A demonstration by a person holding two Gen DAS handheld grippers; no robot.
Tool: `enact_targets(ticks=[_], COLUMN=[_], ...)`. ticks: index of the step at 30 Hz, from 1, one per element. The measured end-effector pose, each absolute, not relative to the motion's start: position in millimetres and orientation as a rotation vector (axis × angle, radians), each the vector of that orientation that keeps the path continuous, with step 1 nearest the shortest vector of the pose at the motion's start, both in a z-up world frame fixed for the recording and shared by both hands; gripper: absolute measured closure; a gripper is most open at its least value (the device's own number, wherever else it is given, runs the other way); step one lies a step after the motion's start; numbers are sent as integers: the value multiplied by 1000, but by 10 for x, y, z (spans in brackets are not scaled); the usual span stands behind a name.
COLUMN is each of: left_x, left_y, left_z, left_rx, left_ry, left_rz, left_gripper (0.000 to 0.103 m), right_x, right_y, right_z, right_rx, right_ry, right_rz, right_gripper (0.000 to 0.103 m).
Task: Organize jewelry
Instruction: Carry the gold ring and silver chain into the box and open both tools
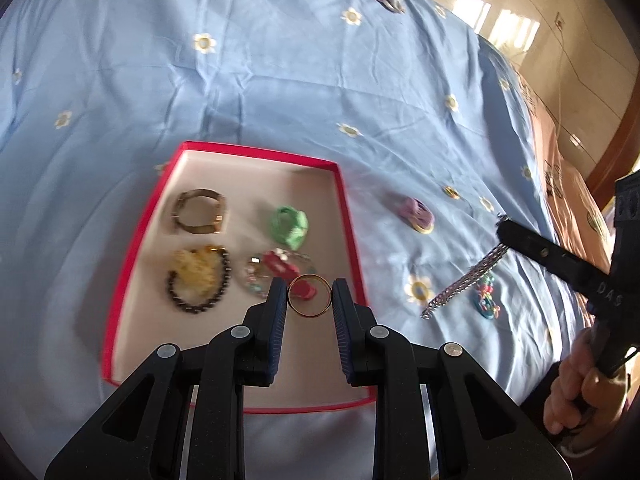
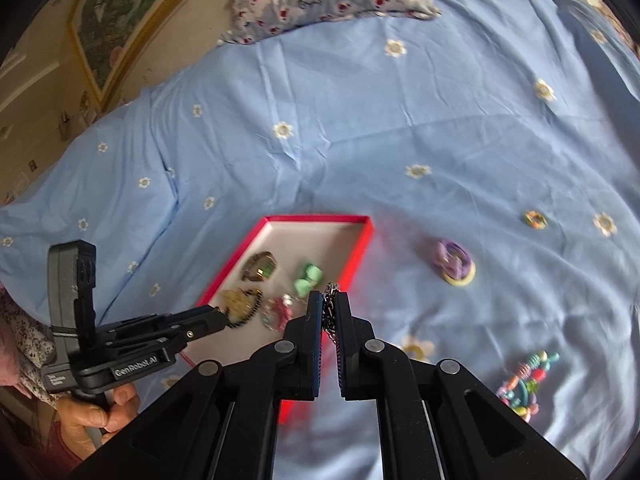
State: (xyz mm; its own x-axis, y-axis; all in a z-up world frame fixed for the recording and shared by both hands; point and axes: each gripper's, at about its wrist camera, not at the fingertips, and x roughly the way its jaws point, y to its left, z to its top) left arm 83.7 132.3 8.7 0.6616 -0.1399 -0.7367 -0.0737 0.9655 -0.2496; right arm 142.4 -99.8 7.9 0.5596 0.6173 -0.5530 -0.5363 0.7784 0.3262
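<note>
**Left-wrist view: jewelry sorting past the halfway mark**

Left-wrist footage shows the left gripper (image 1: pixel 310 294) clamping a gold ring (image 1: pixel 310 295) between its pads, above the near right part of a red-rimmed box (image 1: pixel 256 151) on a blue flowered bedspread (image 1: pixel 280 80). Five pieces already lie inside the box: a watch (image 1: pixel 201 211), a green hair tie (image 1: pixel 289 226), a black bead bracelet (image 1: pixel 199 282) and two smaller trinkets. To the right of the box, the right gripper (image 2: pixel 329 304) is clenched on a silver chain (image 1: pixel 464 278) that dangles free. Three items remain on the bedspread right of the box: a purple hair tie (image 1: pixel 418 213), a multicoloured bead bracelet (image 2: pixel 528 380) and a small ring (image 2: pixel 536 219). By this reckoning, the work looks over half finished.
</note>
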Motion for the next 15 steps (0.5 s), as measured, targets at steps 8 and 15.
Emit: enact_targets(ticks=[8, 15], left_x=[760, 752], left_y=[1603, 1802], left_z=[65, -99], left_rx=[-275, -284], left_ry=[845, 877], left_rz=[20, 57], left_gripper=[82, 82], right_x=[1378, 1345], right_y=[-631, -339], right_z=[304, 301], right_rx=[105, 100], right_ry=[651, 658], right_rz=[763, 828], right_gripper=[98, 98])
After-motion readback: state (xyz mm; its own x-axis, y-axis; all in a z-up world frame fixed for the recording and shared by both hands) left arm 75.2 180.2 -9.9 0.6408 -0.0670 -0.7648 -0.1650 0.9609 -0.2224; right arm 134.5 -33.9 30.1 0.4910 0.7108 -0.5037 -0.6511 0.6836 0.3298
